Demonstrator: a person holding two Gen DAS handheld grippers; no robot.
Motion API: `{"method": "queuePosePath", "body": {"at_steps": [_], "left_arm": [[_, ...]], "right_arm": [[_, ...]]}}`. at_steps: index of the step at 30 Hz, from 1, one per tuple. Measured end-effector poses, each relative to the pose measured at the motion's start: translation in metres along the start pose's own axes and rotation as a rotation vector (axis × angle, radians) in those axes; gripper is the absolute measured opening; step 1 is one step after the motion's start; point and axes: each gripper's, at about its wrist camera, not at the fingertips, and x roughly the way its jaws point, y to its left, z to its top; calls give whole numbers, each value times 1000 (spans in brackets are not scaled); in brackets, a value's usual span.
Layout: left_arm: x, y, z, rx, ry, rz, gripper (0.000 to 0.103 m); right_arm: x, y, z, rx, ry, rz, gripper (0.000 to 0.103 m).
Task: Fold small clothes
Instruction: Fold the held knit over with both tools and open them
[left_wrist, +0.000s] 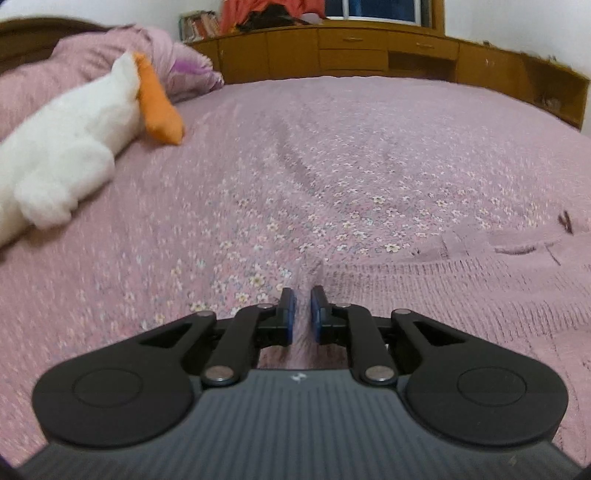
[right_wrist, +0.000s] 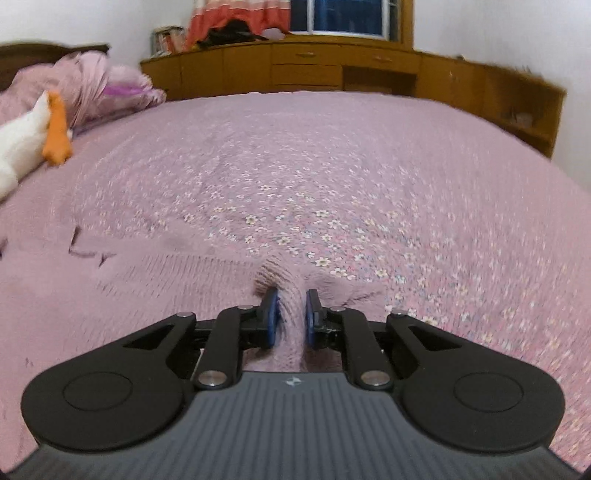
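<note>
1. My left gripper has its blue pads pressed in on a thin edge of the pink knit garment; a pinch of fabric sticks up between them.
2. My right gripper pinches a thicker ribbed bunch of the same garment, the knit puckering up between the fingers.
3. The garment lies flat on the near part of the floral bedspread, spreading to the right in the left view and to the left in the right view, so between my two grippers.
4. White plush toy with an orange part lies far left on the bed, beside a rumpled pillow.
5. Wooden cabinets run along the far side.
</note>
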Motion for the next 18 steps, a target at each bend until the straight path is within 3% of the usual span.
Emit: {"method": "queuePosePath", "body": {"at_steps": [4,7,11,18], "left_arm": [[-6,9,5,-28,11,-20,16],[-16,17,7,-57,-8,-20,19],[-25,25,6,-112,-24,-33,19],[-24,17,-4,-77,-2,-42,19]], "right_arm": [[-4,-11,4,77,-2,21,42],[-15,-13,7,101,-23,-21,54],[-34,-11,10,88,-72,-18,57],[-40,2,2,74,-67,136,57]]}}
